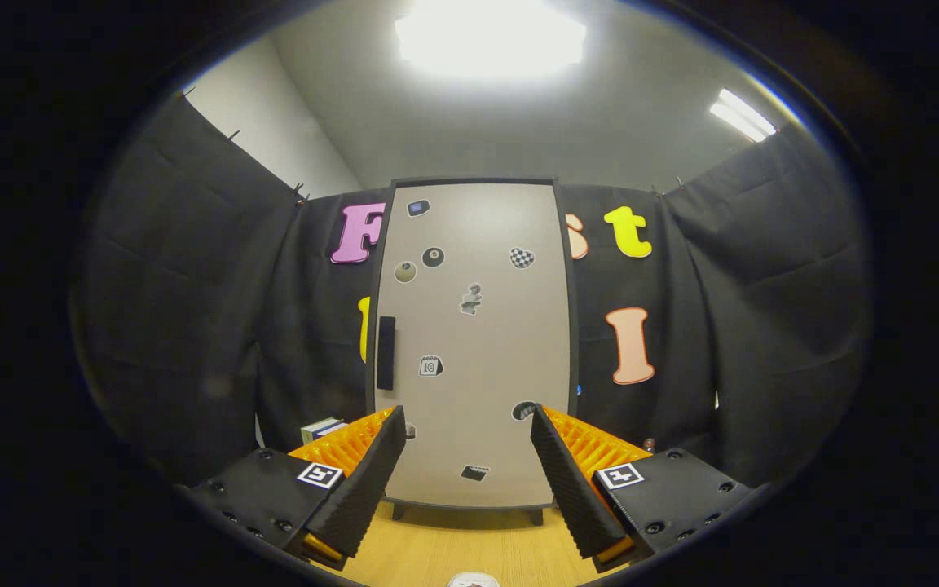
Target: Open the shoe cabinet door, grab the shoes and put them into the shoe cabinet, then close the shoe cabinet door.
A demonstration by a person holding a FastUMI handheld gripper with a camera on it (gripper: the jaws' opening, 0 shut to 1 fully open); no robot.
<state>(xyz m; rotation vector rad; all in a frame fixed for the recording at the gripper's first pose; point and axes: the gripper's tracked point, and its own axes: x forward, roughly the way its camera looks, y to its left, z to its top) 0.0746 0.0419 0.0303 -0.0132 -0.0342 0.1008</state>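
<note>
Books: a small stack (323, 427) just outside the left finger, low by the cabinet's left foot
Handle: dark upright bar (385, 353) on the door's left edge, long axis vertical, above and beyond the left fingertip
Cabinet door: shut (478, 326), stickers on it, dead ahead, well apart from the fingers
Gripper: fingers spread wide (468, 424), holding nothing, the door's lower part framed between them
Shoes: none to be made out
Next move, likely: forward, up and left to the handle
</note>
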